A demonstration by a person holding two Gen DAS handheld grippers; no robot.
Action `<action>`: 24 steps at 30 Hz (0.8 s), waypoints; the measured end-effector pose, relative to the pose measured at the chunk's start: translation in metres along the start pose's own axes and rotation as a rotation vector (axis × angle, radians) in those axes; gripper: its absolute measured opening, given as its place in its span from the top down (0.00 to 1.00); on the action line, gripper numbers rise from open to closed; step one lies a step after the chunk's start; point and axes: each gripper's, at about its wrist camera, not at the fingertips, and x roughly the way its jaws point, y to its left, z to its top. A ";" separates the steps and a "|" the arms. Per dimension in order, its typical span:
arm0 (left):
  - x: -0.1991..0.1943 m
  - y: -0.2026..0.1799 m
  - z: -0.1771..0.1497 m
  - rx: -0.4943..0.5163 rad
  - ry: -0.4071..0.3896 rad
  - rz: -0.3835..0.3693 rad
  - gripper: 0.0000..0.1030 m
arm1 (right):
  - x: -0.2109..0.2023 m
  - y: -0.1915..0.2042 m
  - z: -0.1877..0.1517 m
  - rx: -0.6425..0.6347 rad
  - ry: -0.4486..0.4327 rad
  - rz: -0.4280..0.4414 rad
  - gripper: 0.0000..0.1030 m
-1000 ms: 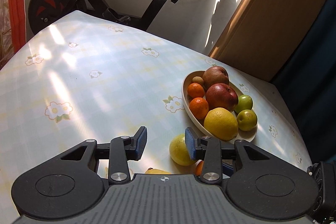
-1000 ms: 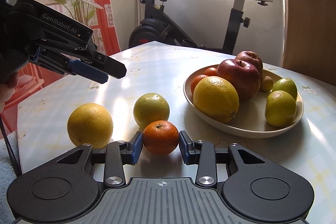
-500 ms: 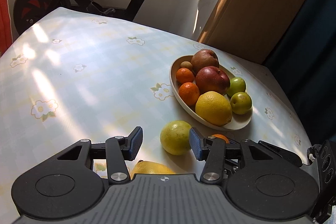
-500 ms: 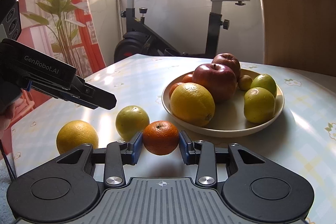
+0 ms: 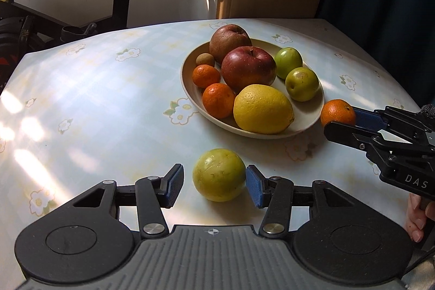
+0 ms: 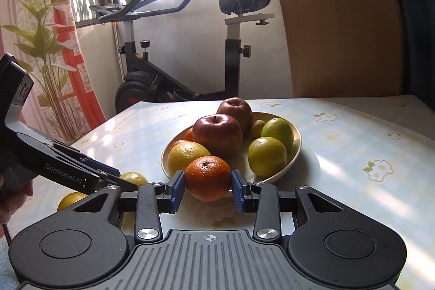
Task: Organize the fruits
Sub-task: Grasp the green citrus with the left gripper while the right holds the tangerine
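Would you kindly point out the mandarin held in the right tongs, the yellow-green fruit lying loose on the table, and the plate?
mandarin (image 6: 208, 178), right wrist view, middle of its peel.
yellow-green fruit (image 5: 218, 174), left wrist view, middle of its skin.
plate (image 5: 312, 118), left wrist view, bare near rim.

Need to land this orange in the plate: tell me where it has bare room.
Free: the plate's near right floor, bordered by the lemon, the two green fruits and the rim by the held orange. Crowded: the left half with tangerines and apples.
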 end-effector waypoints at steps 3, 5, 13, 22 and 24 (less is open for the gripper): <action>0.005 0.002 0.002 -0.014 0.016 -0.010 0.45 | 0.000 0.000 -0.002 -0.003 0.004 -0.006 0.67; 0.011 0.001 0.003 -0.009 0.031 -0.012 0.45 | 0.000 0.001 -0.003 -0.002 0.004 -0.006 0.67; 0.021 0.001 0.004 0.000 0.051 -0.027 0.51 | -0.001 0.001 -0.004 -0.007 0.007 -0.008 0.67; -0.006 0.016 0.018 -0.074 -0.013 -0.043 0.51 | -0.003 -0.006 0.013 -0.016 -0.014 -0.015 0.67; -0.014 0.016 0.027 -0.068 -0.041 -0.038 0.51 | -0.002 -0.008 0.020 -0.022 -0.018 -0.016 0.67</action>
